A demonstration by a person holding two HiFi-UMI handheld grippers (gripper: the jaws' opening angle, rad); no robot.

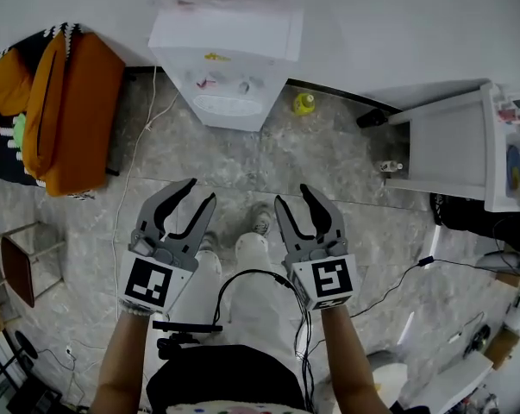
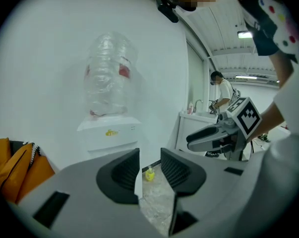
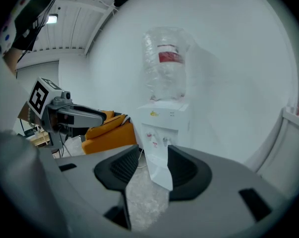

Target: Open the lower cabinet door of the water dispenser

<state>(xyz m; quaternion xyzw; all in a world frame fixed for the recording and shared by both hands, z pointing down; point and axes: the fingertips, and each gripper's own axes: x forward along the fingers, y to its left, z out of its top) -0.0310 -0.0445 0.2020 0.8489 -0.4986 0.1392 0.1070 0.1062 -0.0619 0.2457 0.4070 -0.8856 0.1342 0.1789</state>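
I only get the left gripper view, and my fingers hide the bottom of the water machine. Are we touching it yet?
Observer: No. In the head view the left gripper and right gripper hang over bare floor, short of the water dispenser.
Operator: Is the other gripper holding anything?
Observer: Nothing. The right gripper view shows its fingers apart, with the dispenser's taps far behind the gap.
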